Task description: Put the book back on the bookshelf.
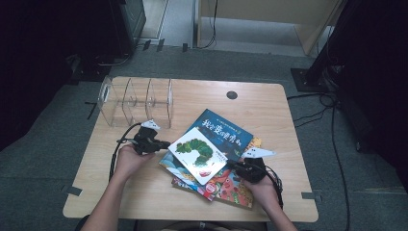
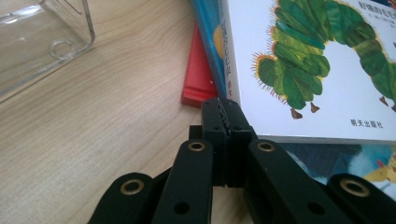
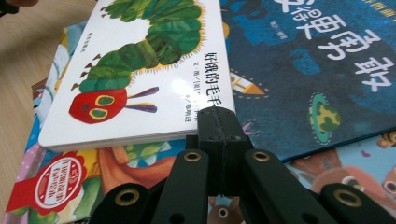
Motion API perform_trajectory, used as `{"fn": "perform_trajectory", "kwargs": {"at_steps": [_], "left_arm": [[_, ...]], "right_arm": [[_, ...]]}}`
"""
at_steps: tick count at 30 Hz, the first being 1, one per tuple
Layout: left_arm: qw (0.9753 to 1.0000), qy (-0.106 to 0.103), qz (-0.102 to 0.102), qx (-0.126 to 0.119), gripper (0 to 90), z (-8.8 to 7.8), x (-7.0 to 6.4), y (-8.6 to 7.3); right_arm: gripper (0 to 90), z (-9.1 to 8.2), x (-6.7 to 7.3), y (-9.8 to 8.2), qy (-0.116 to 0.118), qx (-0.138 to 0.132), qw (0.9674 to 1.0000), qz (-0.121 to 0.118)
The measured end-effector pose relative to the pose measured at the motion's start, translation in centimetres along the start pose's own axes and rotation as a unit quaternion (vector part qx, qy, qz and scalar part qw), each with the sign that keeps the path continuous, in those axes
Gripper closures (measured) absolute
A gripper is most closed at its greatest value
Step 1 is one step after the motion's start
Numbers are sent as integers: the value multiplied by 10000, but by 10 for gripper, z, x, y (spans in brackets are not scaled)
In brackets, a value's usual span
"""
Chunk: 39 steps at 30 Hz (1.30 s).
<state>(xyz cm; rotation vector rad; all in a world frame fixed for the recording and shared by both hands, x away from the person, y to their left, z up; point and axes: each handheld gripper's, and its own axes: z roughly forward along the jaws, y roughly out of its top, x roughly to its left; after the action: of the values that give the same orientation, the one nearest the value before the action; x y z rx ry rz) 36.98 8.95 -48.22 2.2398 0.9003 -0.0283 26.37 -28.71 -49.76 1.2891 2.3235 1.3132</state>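
A white board book with a green caterpillar (image 1: 198,153) (image 2: 327,70) (image 3: 140,70) lies on top of a loose pile of picture books in the middle of the table. Under it lie a dark blue book (image 1: 226,132) (image 3: 317,70) and a colourful red-edged book (image 1: 231,190) (image 2: 198,79) (image 3: 70,182). My left gripper (image 1: 166,144) (image 2: 226,109) is shut and empty, its tips against the white book's left corner. At that book's right edge, my right gripper (image 1: 231,164) (image 3: 219,116) is shut with nothing between its jaws.
A clear acrylic divider rack (image 1: 134,101) (image 2: 37,42) stands at the back left of the wooden table (image 1: 120,187). A round cable hole (image 1: 232,95) sits near the far edge. Cables trail from both grippers over the table's front.
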Motion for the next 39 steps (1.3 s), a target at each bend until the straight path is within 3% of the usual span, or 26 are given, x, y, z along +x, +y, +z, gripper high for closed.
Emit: {"fn": "perform_trajectory", "kwargs": {"at_steps": [16, 25, 39], "left_arm": [[9998, -160, -70, -38, 900, -10, -16, -15], [9996, -231, -152, -15, 900, -15, -27, -23], [9994, -283, -194, -10, 899, -19, -37, -29]], "right_arm": [[900, 12, -14, 13, -77, 25, 10000, -29], [900, 22, -24, 23, 0, 32, 9999, 161], [900, 38, -30, 37, -19, 10, 9999, 102]]}}
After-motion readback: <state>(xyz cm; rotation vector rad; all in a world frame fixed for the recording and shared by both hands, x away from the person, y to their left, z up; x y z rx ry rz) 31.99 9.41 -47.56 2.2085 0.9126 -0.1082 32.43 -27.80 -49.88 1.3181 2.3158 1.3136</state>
